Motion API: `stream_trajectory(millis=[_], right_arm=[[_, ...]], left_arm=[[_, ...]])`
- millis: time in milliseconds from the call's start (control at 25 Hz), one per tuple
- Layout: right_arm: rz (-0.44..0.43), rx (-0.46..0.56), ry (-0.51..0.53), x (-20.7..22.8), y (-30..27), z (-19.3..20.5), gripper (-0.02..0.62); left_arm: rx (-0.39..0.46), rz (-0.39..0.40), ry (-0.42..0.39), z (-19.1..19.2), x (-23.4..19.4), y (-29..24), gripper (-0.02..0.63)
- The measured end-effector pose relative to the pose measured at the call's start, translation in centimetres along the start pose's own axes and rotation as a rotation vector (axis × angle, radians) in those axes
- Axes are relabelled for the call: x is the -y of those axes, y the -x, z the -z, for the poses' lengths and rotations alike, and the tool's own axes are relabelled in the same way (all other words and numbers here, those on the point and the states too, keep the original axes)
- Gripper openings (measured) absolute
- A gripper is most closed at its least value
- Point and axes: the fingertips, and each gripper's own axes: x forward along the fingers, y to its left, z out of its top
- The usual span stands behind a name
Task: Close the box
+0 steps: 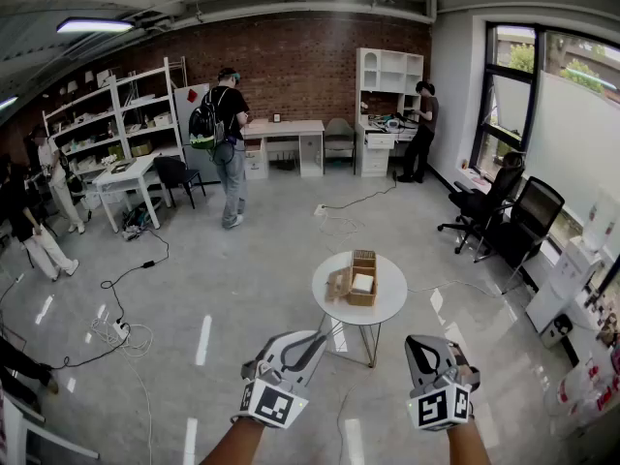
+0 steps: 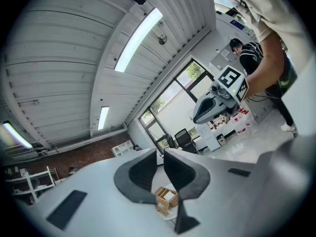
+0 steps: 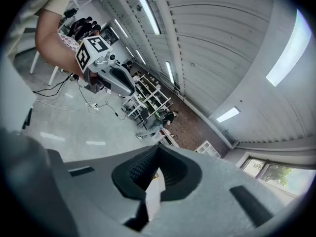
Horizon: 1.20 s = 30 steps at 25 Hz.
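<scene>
Box (image 1: 363, 263) sits open on a small round white table (image 1: 387, 310), centre of the head view, a little right of middle. Wooden, lid not down: a tan flap (image 1: 338, 284) stands up off its left side, and something pale and flat (image 1: 362, 283) lies inside. Task not started as far as can be seen; all the closing is left to do. Both grippers hang low at the bottom edge of the head view, well apart from table and box, with bare floor between. Left gripper (image 1: 312, 342): its own view shows the two dark pads drawn close with only a thin slit between, nothing held; box appears small and far off just below the jaws. Right gripper (image 1: 421, 345): pads meet at the tips in its own view, nothing clamped, pale wedge below them most likely the table top seen through. Judgement: approach comes first, then the flap must be swung over and pressed flat. Beyond the table, a person with a backpack (image 1: 229, 143) stands upper left, another (image 1: 422, 129) by the desks upper right, office chairs (image 1: 504, 211) at the right by the window.
</scene>
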Motion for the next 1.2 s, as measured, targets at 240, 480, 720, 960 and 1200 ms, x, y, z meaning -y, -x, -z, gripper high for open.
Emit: stream_trajectory(millis=[240, 480, 720, 960, 1200], right_arm=[[-0.007, -0.004, -0.011, 0.3, -0.4, 0.5, -0.009], [-0.003, -0.006, -0.015, 0.4, -0.9, 0.7, -0.009], [0.001, 0.009, -0.034, 0.2, -1.8, 0.6, -0.008], [0.006, 0.008, -0.074, 0.3, -2.9, 0.7, -0.006], [0.005, -0.003, -0.097, 0.1, -4.2, 0.0, -0.006]], left_arm=[[-0.002, 0.001, 0.000, 0.0, -0.1, -0.8, 0.044], [-0.004, 0.010, 0.005, 0.6, -0.1, -1.3, 0.043], [-0.007, 0.017, 0.017, 1.4, -0.6, -1.6, 0.043], [-0.002, 0.026, 0.030, 2.5, -1.2, -2.1, 0.043], [0.002, 0.047, 0.045, 3.7, -1.7, -2.4, 0.044]])
